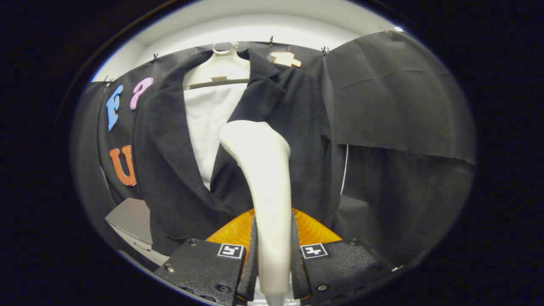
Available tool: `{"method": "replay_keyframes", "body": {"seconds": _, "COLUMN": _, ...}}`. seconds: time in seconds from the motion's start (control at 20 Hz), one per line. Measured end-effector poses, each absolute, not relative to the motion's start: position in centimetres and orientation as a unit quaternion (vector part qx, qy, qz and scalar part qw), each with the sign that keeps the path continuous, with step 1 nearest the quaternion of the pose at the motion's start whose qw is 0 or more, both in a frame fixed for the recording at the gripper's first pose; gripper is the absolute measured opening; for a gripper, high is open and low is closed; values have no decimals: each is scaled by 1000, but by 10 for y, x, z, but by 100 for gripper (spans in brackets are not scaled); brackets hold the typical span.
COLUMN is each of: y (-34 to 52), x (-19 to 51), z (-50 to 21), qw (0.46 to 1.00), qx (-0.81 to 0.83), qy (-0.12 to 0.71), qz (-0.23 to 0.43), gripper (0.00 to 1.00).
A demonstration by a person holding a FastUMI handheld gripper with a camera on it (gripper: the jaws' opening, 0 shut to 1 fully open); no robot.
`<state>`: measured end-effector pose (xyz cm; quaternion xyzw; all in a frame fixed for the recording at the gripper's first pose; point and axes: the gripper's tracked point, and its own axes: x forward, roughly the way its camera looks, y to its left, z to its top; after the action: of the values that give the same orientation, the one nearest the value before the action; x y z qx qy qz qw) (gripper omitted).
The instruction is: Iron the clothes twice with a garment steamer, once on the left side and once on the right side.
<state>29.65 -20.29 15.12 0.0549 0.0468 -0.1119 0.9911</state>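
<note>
Jacket point(272, 140), dark, hangs far ahead on a white hanger point(219, 68); its hem is hidden behind the fingers. A white shirt point(208, 123) shows between the lapels. Steamer point(265, 182), white, stands upright against the jacket's right front. Gripper point(273, 263) is closed, both fingers pressing the steamer handle.

Hung with black cloth point(382, 97) across the back, pinned along the top edge by small clips point(325, 51). Draped in two overlapping sheets to the right, the upper one ending in a loose lower hem. Topped by a pale white wall point(255, 32) and ceiling, brightly lit. Low to the left, a grey box-like surface point(129, 219), partly hidden.
</note>
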Motion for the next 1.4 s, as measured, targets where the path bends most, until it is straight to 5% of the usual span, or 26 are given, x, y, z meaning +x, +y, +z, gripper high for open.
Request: {"method": "replay_keyframes", "body": {"seconds": 1.4, "y": -202, "x": 297, "z": 25, "qw": 981, "qx": 27, "qy": 127, "qz": -146, "gripper": 36}}
